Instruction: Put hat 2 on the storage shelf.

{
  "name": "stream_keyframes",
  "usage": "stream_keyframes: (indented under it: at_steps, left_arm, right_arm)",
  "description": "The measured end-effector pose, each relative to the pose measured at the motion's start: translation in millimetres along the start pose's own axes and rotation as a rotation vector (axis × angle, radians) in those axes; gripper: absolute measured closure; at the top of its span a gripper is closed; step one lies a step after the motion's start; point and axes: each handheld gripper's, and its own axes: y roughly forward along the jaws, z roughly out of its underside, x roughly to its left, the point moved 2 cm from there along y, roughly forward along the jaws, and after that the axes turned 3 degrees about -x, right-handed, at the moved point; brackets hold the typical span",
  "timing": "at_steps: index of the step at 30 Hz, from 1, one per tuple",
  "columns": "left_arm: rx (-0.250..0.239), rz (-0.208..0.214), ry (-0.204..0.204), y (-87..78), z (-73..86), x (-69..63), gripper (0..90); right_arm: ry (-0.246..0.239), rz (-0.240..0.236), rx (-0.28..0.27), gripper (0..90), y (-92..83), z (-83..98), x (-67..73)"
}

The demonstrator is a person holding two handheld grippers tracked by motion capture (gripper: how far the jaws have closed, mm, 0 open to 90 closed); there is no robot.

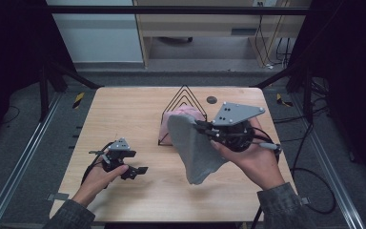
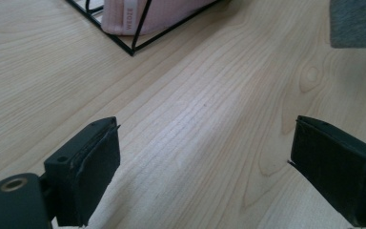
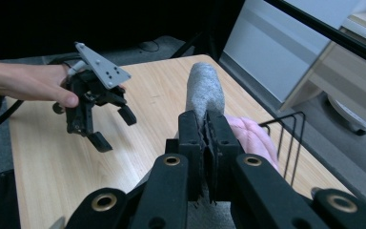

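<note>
Partly hidden behind the grey cloth (image 1: 196,151) pinched in right gripper (image 3: 205,143) jaws, pink cloth (image 1: 186,114); left gripper (image 1: 132,164) jaws spread.

Bare table (image 1: 124,109) lies open at left; the wire rack (image 1: 183,102) and hanging grey cloth (image 1: 195,152) block mid-table.

Grey cloth (image 1: 195,150) hangs limp from my right gripper (image 1: 205,128), lifted above the table. Pink cloth (image 1: 183,118) sits bunched in the black wire rack (image 1: 183,102) just behind.
</note>
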Motion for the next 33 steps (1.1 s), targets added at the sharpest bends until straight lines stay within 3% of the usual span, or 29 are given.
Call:
stream_keyframes:
  at_steps: [5, 11, 14, 25, 33]
  left_arm:
    - [0.011, 0.006, 0.014, 0.5, 0.3, -2.1, 9.5]
    - [-0.018, 0.013, 0.003, -2.9, -3.6, -0.1, 7.9]
    - [-0.028, 0.022, 0.020, -6.2, -7.7, -1.3, 8.0]
    - [-0.049, 0.044, 0.074, -20.8, -35.0, -9.8, 8.7]
    - [-0.048, 0.064, 0.131, -32.5, -64.1, -16.1, 9.7]
  right_arm:
    - [-0.015, -0.024, 0.002, 86.6, 10.4, -3.2, 4.6]
    - [-0.004, -0.043, -0.010, 86.6, 25.7, -6.9, 5.2]
    - [-0.008, -0.057, -0.016, 86.6, 33.0, -9.6, 5.2]
    - [-0.031, -0.093, -0.006, 86.6, 52.1, -21.4, 6.0]
    - [-0.038, -0.095, -0.017, 86.6, 54.6, -27.7, 5.0]
